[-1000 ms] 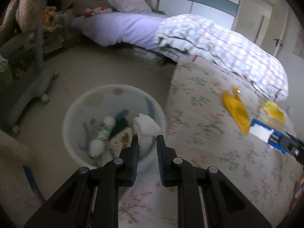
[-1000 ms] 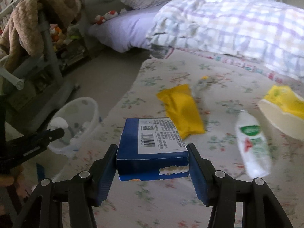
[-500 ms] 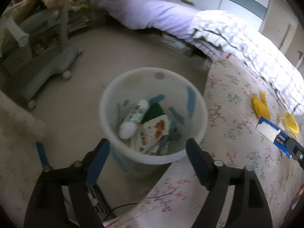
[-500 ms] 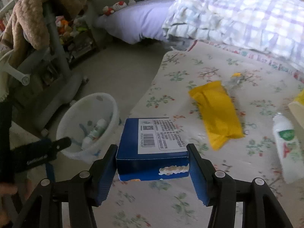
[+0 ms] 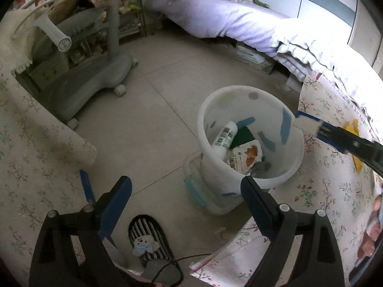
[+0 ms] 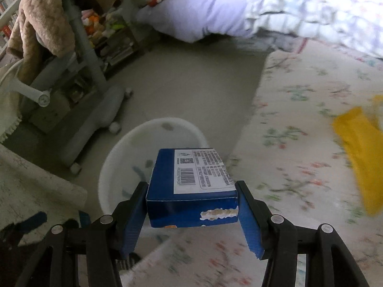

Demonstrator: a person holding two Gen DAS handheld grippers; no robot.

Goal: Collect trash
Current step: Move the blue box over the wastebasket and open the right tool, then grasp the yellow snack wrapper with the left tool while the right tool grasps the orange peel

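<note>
A white trash bin (image 5: 249,100) stands on the floor beside the flowered bed; it holds a white bottle (image 5: 225,138), a snack wrapper (image 5: 246,157) and other bits. My left gripper (image 5: 186,198) is open and empty, low in front of the bin. My right gripper (image 6: 191,205) is shut on a blue box (image 6: 191,186) and holds it above the bin (image 6: 153,129). The box also shows in the left wrist view (image 5: 308,124) at the bin's right rim. A yellow wrapper (image 6: 359,150) lies on the bed.
A grey wheeled chair base (image 5: 93,81) stands left of the bin. A clear container (image 5: 198,191) sits against the bin's front. A striped slipper (image 5: 148,239) lies on the floor near me. A purple bed (image 5: 229,21) is at the back.
My left gripper opened, the white tissue it held is gone, and it pulled back left. My right gripper carried the blue box left from over the bed to above the bin.
</note>
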